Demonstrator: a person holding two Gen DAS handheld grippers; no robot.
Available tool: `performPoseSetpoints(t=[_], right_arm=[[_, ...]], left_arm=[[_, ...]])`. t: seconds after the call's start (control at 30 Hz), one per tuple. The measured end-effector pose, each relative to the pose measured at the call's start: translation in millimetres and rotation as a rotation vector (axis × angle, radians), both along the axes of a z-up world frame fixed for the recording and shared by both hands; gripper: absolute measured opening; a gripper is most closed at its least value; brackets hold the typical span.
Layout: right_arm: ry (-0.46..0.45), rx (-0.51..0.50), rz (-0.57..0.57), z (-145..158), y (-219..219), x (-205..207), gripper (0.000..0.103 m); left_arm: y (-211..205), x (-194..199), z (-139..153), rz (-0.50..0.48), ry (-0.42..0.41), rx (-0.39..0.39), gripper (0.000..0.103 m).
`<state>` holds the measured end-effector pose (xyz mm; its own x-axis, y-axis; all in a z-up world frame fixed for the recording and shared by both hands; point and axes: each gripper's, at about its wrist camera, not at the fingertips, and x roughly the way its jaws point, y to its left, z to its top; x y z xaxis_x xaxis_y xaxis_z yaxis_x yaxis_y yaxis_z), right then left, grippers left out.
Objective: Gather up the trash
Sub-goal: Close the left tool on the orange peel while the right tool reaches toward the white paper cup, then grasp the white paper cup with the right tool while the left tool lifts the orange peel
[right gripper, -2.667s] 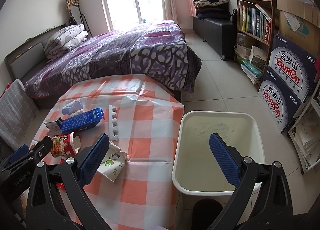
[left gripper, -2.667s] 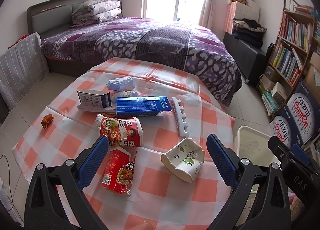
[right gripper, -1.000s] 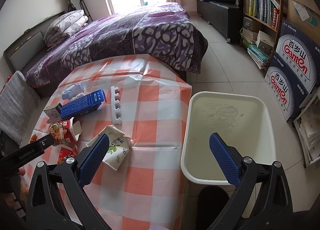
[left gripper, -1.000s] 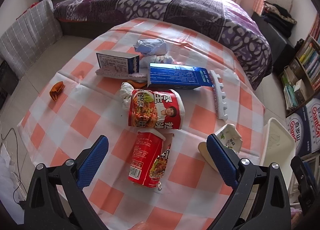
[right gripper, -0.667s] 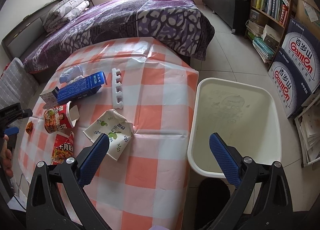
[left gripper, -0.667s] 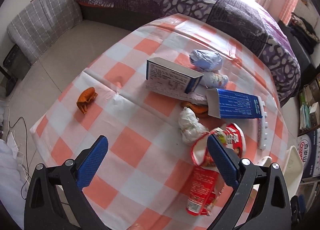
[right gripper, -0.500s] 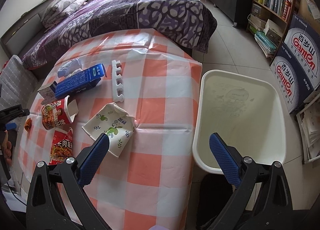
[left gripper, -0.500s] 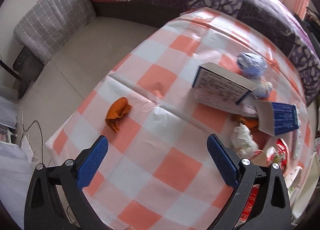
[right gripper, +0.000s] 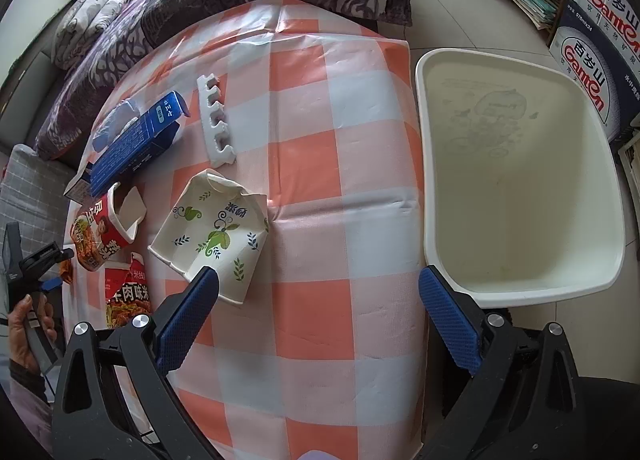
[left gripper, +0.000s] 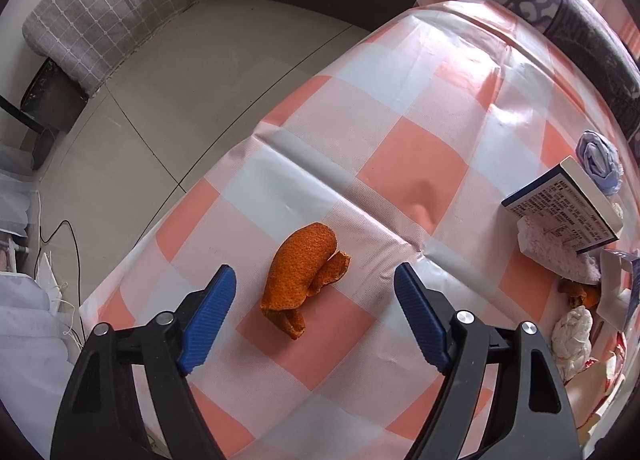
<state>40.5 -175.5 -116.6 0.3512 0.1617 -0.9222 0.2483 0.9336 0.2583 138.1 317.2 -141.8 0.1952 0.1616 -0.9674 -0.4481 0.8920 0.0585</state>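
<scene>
An orange peel (left gripper: 306,274) lies on the checked tablecloth (left gripper: 412,155) near the table's left edge. My left gripper (left gripper: 316,302) is open and hovers just above it, one finger on each side, not touching. My right gripper (right gripper: 318,304) is open and empty over the table's right side. A crushed paper cup (right gripper: 212,234) lies by its left finger and an empty white bin (right gripper: 520,163) stands off the table to its right. The left gripper also shows small at the far left of the right wrist view (right gripper: 36,264).
More trash lies mid-table: a blue carton (right gripper: 136,143), a white toe separator (right gripper: 214,117), a noodle cup (right gripper: 102,230), a red wrapper (right gripper: 126,290), a white box (left gripper: 568,201), crumpled tissue (left gripper: 572,338). Bed, cushion and floor surround the table; cartons stand beyond the bin.
My left gripper has swung left and come down close over the orange peel. My right gripper has dropped nearer the table beside the paper cup and bin.
</scene>
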Motion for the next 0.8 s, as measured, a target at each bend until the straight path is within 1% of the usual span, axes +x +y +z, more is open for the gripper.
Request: performPoseSetpoints(t=[0.07,0.13,0.17,0.23,0.27,0.3,0.33,0.47,0.57,0.7,0.8], right_arm=[[0.008,0.012,-0.006,-3,0,2,0.096],[0.019,0.032,-0.017,-5,-1,1,0.096],[0.022,0.041,-0.024,-6,-2,2,0.096],[0.022,0.053,-0.037,-7,-3,3,0.096],[0.020,0.062,-0.048,-7,-3,4,0.096],[0.018,0.069,-0.056,-7,-4,5,0.096],[0.015,0.081,-0.067,-7,-5,7,0.096],[0.020,0.120,-0.126,-13,-7,14,0.096],[0.041,0.130,-0.151,-20,-3,21,0.096],[0.026,0.109,-0.105,-20,15,28,0.096],[0.054,0.137,-0.090,-28,26,31,0.096]], left_arm=[[2,-1,-4,0.006,0.003,-0.008,0.075],[6,-1,-4,0.019,-0.011,-0.040,0.067],[8,-1,-3,0.025,-0.018,-0.047,0.065],[8,-1,-1,0.021,-0.028,-0.045,0.051],[8,0,-1,0.016,-0.032,-0.044,0.048],[8,0,0,0.012,-0.036,-0.044,0.041],[6,0,0,0.007,-0.039,-0.043,0.037],[2,0,5,-0.003,-0.059,-0.057,0.034],[-11,-3,13,-0.008,-0.089,-0.067,0.030],[-26,-1,39,-0.021,-0.180,-0.081,0.030],[-40,-2,61,-0.046,-0.252,-0.089,0.030]])
